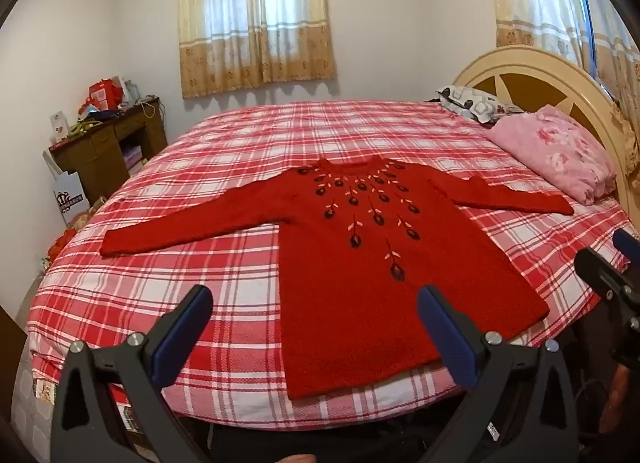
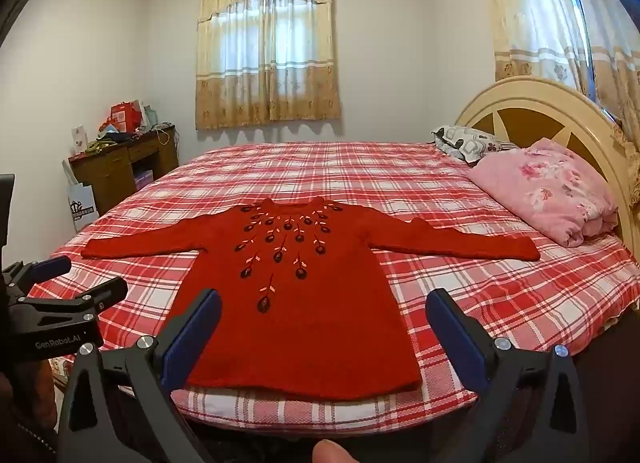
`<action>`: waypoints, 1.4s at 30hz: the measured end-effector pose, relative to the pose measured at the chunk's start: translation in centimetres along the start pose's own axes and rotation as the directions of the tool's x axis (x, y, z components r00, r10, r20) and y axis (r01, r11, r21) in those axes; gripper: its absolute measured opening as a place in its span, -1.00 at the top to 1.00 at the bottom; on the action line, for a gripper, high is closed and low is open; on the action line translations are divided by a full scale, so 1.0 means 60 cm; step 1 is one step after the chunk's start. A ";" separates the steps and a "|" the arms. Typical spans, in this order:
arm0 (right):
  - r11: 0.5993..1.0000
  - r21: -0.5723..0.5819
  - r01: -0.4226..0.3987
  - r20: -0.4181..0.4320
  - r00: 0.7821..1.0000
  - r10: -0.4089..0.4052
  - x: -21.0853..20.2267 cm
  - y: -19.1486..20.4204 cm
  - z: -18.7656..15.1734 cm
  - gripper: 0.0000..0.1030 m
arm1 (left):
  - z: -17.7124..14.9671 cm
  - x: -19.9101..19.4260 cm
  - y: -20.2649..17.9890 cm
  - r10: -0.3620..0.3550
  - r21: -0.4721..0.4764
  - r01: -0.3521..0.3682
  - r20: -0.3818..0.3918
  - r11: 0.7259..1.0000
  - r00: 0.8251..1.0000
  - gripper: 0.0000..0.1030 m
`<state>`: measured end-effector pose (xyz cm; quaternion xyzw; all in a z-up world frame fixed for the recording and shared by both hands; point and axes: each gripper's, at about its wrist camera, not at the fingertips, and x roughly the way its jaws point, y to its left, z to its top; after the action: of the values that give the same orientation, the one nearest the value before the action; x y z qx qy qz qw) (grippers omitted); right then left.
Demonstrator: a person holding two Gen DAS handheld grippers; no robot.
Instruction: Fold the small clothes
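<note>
A small red knitted sweater (image 1: pixel 360 263) with dark embroidered flowers lies flat on the bed, front up, both sleeves spread sideways and its hem toward me. The right wrist view shows the same sweater (image 2: pixel 296 303). My left gripper (image 1: pixel 314 303) hovers open above the hem's left part, nothing between its blue pads. My right gripper (image 2: pixel 322 305) is open too, over the hem's middle, holding nothing. Each gripper shows in the other's view: the right gripper (image 1: pixel 612 259) at the far right, the left gripper (image 2: pixel 80 277) at the far left.
The bed carries a red and white checked sheet (image 1: pixel 200 191). A pink flowered quilt (image 1: pixel 560 155) and a grey patterned pillow (image 1: pixel 468 101) lie by the cream headboard (image 1: pixel 536 75). A cluttered brown desk (image 1: pixel 104 151) stands at the left wall, with a white bag beside it.
</note>
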<state>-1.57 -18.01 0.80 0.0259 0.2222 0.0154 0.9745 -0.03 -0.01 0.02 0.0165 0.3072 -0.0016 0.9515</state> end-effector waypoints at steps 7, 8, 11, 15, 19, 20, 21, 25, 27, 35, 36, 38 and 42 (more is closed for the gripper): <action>1.000 -0.002 0.001 -0.002 1.000 -0.001 -0.002 0.000 0.002 -0.98 | -0.004 0.000 -0.006 0.029 0.027 -0.030 0.008 0.999 1.000 -1.00; 1.000 -0.004 0.001 -0.005 1.000 -0.001 -0.002 -0.001 0.002 -0.98 | -0.002 0.002 -0.007 0.032 0.027 -0.032 0.003 0.999 0.999 -1.00; 1.000 -0.003 0.000 -0.010 1.000 0.000 -0.003 -0.001 -0.002 -0.98 | 0.003 0.009 -0.002 0.025 0.017 -0.024 -0.014 1.000 1.000 -1.00; 1.000 0.000 0.002 -0.014 1.000 -0.002 -0.006 -0.006 -0.003 -0.98 | 0.000 0.008 0.008 0.024 0.002 -0.024 -0.015 1.000 1.000 -1.00; 1.000 -0.004 -0.004 -0.029 1.000 0.004 0.006 0.001 -0.007 -0.98 | -0.001 0.013 0.011 0.027 -0.002 -0.027 -0.021 1.000 0.999 -1.00; 1.000 -0.003 -0.005 -0.031 1.000 0.005 0.007 0.002 -0.007 -0.98 | -0.002 0.013 0.011 0.028 -0.002 -0.028 -0.022 1.000 0.999 -1.00; 1.000 -0.001 -0.006 -0.031 0.999 0.005 0.007 0.002 -0.007 -0.98 | -0.003 0.013 0.011 0.030 0.000 -0.030 -0.022 1.000 0.999 -1.00; 1.000 0.001 -0.004 -0.034 0.999 0.004 0.009 0.002 -0.008 -0.98 | -0.004 0.014 0.011 0.031 -0.001 -0.031 -0.022 1.000 0.999 -1.00; 1.000 0.001 -0.005 -0.039 0.999 0.005 0.010 0.003 -0.009 -0.98 | -0.005 0.016 0.013 0.034 -0.001 -0.034 -0.023 0.999 0.999 -1.00; 1.000 -0.001 -0.005 -0.043 0.999 0.005 0.014 0.003 -0.012 -0.98 | -0.008 0.021 0.016 0.036 -0.006 -0.036 -0.031 0.999 0.999 -1.00; 1.000 -0.001 -0.007 -0.045 0.999 0.007 0.015 0.003 -0.012 -0.98 | -0.008 0.022 0.018 0.036 -0.009 -0.036 -0.032 0.999 0.999 -1.00; 1.000 0.000 -0.008 -0.044 0.999 0.008 0.014 0.003 -0.013 -0.98 | -0.009 0.023 0.019 0.035 -0.012 -0.035 -0.037 0.999 0.999 -1.00; 1.000 -0.001 -0.006 -0.042 0.999 0.006 0.016 0.005 -0.014 -0.98 | -0.009 0.023 0.021 0.035 -0.015 -0.036 -0.039 0.999 0.999 -1.00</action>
<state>-1.09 -17.67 -0.33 0.0257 0.2423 0.0192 0.9697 0.82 1.25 -1.20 0.0146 0.3251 0.0180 0.9454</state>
